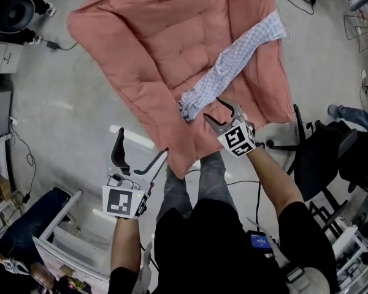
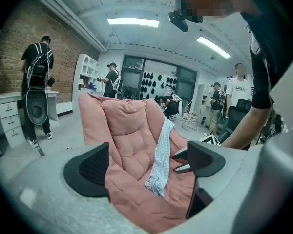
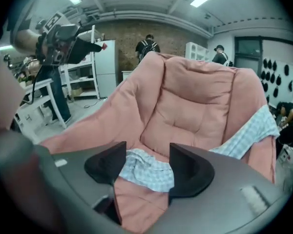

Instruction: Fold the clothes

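A large pink quilted cushion (image 1: 159, 48) lies spread on the grey floor. A blue-and-white checked cloth (image 1: 233, 60) lies on it as a long crumpled strip, running from the far right corner toward me. My right gripper (image 1: 211, 108) hovers open just at the near end of the cloth. In the right gripper view that bunched end of the cloth (image 3: 144, 172) shows between the jaws, untouched by them. My left gripper (image 1: 143, 141) is open wide and empty over the floor, at the cushion's near left edge. The left gripper view looks along the cushion (image 2: 127, 130) with the cloth (image 2: 161, 165) on it.
A black office chair (image 1: 319, 152) stands close on the right, with a person's legs (image 1: 356, 115) beyond it. A white frame (image 1: 67, 237) sits at the near left. A black round device (image 1: 12, 8) and cables are at the far left. People (image 2: 36, 82) stand around the room.
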Demonstrator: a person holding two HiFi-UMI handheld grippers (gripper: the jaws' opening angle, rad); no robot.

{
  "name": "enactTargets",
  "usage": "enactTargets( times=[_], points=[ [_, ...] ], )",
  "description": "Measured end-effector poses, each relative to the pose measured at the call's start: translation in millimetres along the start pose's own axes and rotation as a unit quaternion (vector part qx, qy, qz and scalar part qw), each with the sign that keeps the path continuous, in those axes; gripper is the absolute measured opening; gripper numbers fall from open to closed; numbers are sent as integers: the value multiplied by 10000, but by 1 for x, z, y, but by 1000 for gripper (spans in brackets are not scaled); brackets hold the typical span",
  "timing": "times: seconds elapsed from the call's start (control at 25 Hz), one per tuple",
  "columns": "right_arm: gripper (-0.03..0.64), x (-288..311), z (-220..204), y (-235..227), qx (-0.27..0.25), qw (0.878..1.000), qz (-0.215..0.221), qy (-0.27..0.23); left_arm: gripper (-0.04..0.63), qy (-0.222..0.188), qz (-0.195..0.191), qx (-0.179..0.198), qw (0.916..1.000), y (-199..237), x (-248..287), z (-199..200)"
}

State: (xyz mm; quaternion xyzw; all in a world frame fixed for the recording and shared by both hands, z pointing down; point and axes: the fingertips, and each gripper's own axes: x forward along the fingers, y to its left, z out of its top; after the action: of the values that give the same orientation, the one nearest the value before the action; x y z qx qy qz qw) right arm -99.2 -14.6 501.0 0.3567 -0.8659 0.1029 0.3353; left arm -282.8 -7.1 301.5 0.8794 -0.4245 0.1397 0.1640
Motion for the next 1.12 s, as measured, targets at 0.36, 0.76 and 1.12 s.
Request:
enactTargets(
  times=[0.36, 0.76, 1.12],
  points=[
    [245, 69, -51, 8, -1424, 9842, 849, 614, 502, 91, 391, -370, 9985, 7, 14, -34],
    [209, 129, -104, 14, -3312, 9266, 1302, 1212, 494, 316, 701, -656, 9949, 21, 12, -76],
    [113, 149, -110, 17, -4262, 8879, 1231, 1217, 485, 529, 700, -875, 9923, 17, 14, -103]
  ],
)
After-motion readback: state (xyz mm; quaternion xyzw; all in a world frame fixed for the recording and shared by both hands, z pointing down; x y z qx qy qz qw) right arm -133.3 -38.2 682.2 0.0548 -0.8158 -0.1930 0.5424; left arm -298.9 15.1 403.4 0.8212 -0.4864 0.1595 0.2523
